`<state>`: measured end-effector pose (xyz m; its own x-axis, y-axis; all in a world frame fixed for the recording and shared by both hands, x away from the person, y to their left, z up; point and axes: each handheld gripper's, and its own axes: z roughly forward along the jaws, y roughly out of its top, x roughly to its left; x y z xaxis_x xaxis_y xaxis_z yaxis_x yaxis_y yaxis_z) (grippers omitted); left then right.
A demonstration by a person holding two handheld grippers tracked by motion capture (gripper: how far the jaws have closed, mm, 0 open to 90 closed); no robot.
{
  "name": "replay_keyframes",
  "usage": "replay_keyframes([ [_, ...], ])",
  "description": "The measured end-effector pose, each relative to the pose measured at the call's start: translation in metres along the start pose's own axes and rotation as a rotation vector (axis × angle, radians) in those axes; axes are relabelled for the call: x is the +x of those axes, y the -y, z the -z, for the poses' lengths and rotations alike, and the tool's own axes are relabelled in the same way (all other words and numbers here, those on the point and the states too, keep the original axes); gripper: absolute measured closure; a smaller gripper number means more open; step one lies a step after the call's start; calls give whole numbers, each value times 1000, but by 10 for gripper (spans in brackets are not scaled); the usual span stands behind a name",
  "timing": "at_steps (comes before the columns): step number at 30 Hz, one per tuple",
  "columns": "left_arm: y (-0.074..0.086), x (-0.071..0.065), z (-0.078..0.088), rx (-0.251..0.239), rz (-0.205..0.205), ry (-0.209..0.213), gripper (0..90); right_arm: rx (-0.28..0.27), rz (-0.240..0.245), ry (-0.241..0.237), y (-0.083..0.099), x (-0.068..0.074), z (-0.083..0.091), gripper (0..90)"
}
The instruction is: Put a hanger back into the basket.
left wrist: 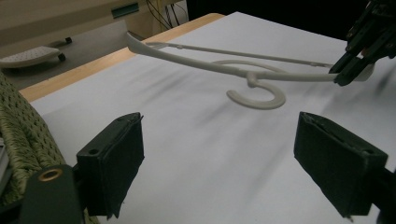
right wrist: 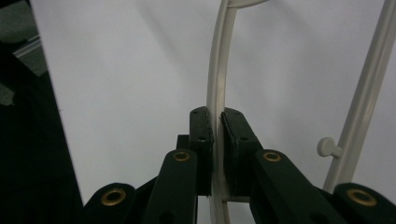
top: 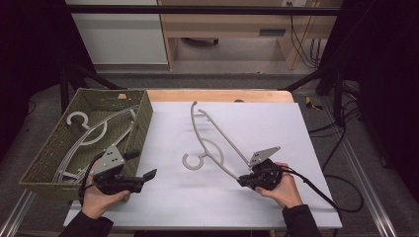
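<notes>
High view: the right tongs (top: pixel 245 180) grip one end of a pale grey hanger (top: pixel 217 143), which runs away from them across the white counter (top: pixel 276 123), its hook (top: pixel 193 162) curling on the side toward the left tongs (top: pixel 148 175). The right gripper view shows both pads pressed flat against the hanger's curved arm, with no gap to either side, so the hold looks firm. In the left gripper view the hanger's far end seems to ride above the sheet while the hook rests near it; whether the hook touches the counter cannot be told.

The step in hand looks like carrying this hanger to, or from, the green woven basket (top: pixel 143 116), which holds more hangers (top: pixel 89 133) and sits just beyond and beside the left tongs. If the basket is the goal, the next move calls for lifting the whole hanger clear of the counter, swinging the long end over the near wall of the basket and keeping the hook from catching the weave.

The left tongs hold nothing, their jaws spread wide and aimed across the counter at the hanger. The left hand (top: pixel 101 200) lies low by the basket's near corner; the right hand (top: pixel 284 190) is turned inward, its forearm entering from behind it.
</notes>
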<state>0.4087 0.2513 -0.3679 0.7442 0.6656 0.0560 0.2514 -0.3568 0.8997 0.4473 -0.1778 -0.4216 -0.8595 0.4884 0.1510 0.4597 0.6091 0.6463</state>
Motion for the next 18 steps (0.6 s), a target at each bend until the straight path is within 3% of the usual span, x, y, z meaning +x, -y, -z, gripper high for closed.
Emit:
replay_keyframes([
  [4, -6, -2, 3, 20, -49, 10, 151, -42, 74, -72, -3, 6, 17, 831],
  [6, -8, -3, 3, 30, -62, 13, 148, -50, 77, -82, -3, 9, 20, 831],
  [8, -13, -6, 3, 54, -118, 11, 136, -61, 101, -123, -5, 14, 24, 831],
  [10, -16, -7, 3, 66, -138, 10, 133, -65, 108, -136, -6, 15, 25, 831],
  [11, -19, -8, 2, 93, -177, 9, 130, -64, 122, -152, -7, 18, 26, 831],
  [14, -23, -10, 0, 112, -204, 9, 127, -60, 141, -174, -8, 21, 26, 831],
  [18, -31, -10, -3, 168, -284, 23, 126, -67, 168, -236, -8, 25, 25, 830],
])
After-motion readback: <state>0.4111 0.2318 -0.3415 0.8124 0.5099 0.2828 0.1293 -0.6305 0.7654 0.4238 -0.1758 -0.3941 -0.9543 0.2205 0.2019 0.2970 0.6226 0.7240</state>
